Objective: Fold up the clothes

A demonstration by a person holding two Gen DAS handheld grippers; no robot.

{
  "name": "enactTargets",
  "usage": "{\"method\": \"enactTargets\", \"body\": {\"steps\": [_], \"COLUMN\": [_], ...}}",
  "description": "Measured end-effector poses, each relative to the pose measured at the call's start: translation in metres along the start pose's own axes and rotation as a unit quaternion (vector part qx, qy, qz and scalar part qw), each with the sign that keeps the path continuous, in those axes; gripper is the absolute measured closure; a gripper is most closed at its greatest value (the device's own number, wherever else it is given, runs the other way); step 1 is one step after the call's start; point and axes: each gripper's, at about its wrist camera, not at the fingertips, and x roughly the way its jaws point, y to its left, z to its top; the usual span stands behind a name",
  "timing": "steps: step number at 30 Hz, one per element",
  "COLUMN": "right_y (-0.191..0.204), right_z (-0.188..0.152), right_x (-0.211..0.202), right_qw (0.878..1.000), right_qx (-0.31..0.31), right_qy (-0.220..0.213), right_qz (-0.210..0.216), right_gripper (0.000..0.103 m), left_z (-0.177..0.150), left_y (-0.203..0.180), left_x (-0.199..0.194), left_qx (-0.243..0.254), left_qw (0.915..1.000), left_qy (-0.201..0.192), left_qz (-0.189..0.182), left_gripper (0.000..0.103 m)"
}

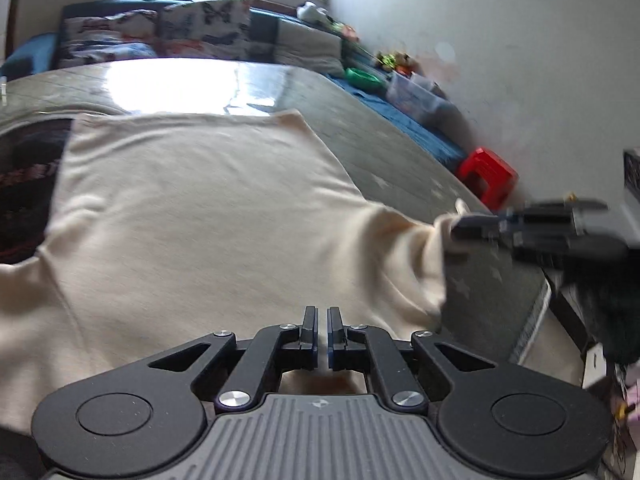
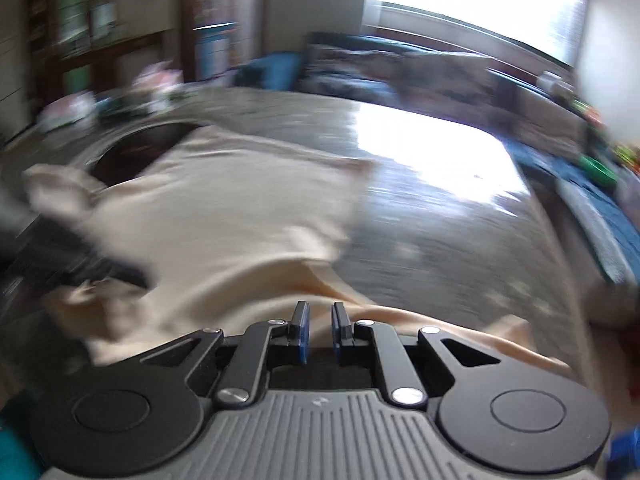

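A cream garment (image 1: 200,208) lies spread on a grey surface (image 1: 400,168). My left gripper (image 1: 322,314) sits at its near edge, jaws shut with the cloth running in under the fingertips. To the right, my right gripper (image 1: 456,230) is shut on a corner of the garment and holds it lifted in a peak. In the blurred right wrist view the cream garment (image 2: 224,200) passes under my right gripper (image 2: 320,308), whose jaws stand nearly together. My left gripper (image 2: 136,278) shows as a dark shape at the left, with cloth bunched at its tip.
A dark garment with red print (image 1: 24,184) lies partly under the cream one at the left. The surface's edge (image 1: 532,320) runs close by on the right. Beyond it stand a red stool (image 1: 486,176), a clear box (image 1: 416,96) and a green bowl (image 1: 362,78). Patterned pillows (image 1: 204,28) sit at the back.
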Motion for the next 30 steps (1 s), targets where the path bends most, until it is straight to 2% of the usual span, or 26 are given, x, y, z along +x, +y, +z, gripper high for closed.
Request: {"method": "enactTargets", "body": {"steps": [4,10,13,18,21,24,26,29,30], "right_y": [-0.053,-0.106,-0.126,-0.145,-0.155,-0.162,-0.165,-0.165,-0.163], "right_z": [0.001,-0.005,-0.019,-0.038,-0.044,-0.049,-0.053,-0.052,-0.048], "right_x": [0.012,0.030,0.025,0.010,0.007,0.013,0.015,0.016,0.016], "right_qw": [0.995,0.983,0.972,0.959,0.947,0.932,0.927,0.925,0.927], "right_qx": [0.067,0.135,0.185,0.252,0.302,0.355,0.370,0.378,0.372], "right_qy": [0.006,0.018,0.016,0.011,0.005,0.018,0.024,0.025,0.020], "right_qz": [-0.069,-0.127,-0.143,-0.130,-0.105,-0.074,-0.061,-0.043,-0.041], "right_gripper": [0.089,0.088,0.081,0.077,0.077,0.078,0.078,0.098,0.099], "left_z": [-0.005,-0.009,-0.008,0.004,0.005,0.004,0.002,0.000,0.000], "left_y": [-0.003,-0.007,-0.009,-0.017,-0.022,-0.025,-0.028,-0.031,-0.031], "left_x": [-0.005,-0.006,-0.004,-0.003,0.001,0.007,0.009,0.010,0.011], "left_qx": [0.013,0.033,0.040,0.053,0.057,0.064,0.069,0.073,0.074], "left_qw": [0.9998,0.9993,0.9990,0.9982,0.9979,0.9974,0.9970,0.9965,0.9964], "left_qy": [0.002,0.007,0.011,0.004,0.002,0.009,0.011,0.013,0.014], "left_qz": [-0.015,-0.014,-0.015,-0.027,-0.030,-0.032,-0.035,-0.039,-0.040], "left_gripper": [0.097,0.097,0.097,0.097,0.097,0.096,0.097,0.097,0.097]}}
